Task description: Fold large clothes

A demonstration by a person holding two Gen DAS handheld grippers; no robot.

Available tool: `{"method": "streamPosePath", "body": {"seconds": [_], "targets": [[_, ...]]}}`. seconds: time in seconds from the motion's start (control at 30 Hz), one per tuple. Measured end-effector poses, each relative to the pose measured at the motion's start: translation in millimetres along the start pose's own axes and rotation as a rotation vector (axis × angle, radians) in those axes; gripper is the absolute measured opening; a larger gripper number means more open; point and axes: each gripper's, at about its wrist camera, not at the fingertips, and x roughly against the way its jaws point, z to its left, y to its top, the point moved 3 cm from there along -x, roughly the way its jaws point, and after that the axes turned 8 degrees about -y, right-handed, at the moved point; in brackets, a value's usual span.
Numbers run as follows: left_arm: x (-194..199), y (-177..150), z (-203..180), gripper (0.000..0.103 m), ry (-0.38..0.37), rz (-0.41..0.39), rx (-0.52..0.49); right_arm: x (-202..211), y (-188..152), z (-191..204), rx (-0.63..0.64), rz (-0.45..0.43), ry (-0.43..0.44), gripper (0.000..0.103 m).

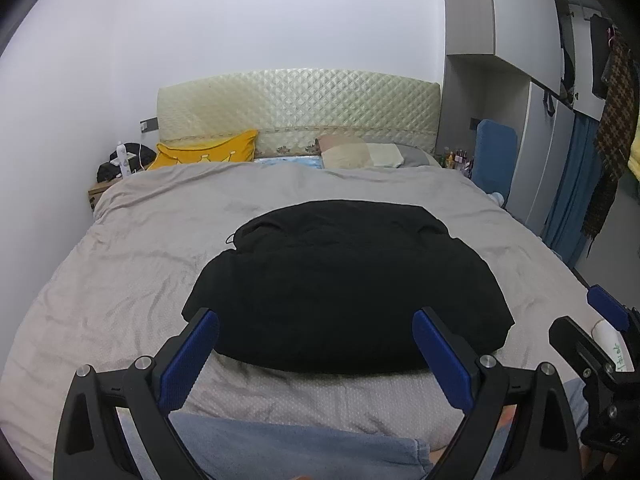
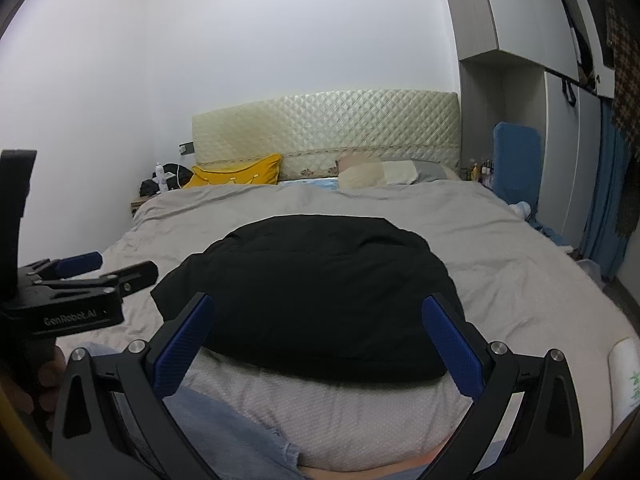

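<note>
A large black garment point(image 1: 340, 280) lies in a compact folded bundle on the grey bed cover point(image 1: 120, 248), near the foot of the bed; it also shows in the right wrist view point(image 2: 316, 292). My left gripper point(image 1: 316, 344) is open and empty, held just short of the garment's near edge. My right gripper point(image 2: 318, 332) is open and empty too, just before the same edge. In the left wrist view the right gripper point(image 1: 600, 320) shows at the far right. In the right wrist view the left gripper point(image 2: 92, 270) shows at the far left.
A yellow pillow point(image 1: 208, 154), a beige pillow point(image 1: 360, 154) and a quilted headboard point(image 1: 296, 108) are at the far end. A nightstand with dark items point(image 1: 120, 164) stands far left. A wardrobe with hanging clothes point(image 1: 600, 120) and a blue board point(image 1: 494, 156) are on the right.
</note>
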Motion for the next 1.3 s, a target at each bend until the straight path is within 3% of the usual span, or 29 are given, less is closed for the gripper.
{"method": "streamPosePath", "body": {"seconds": [1.3], "targets": [[4.4,-2.3,2.5,0.098,-0.012,-0.013,0.005,-3.1,-0.5,0.4,-0.007,0.015,0.010,0.103]]}}
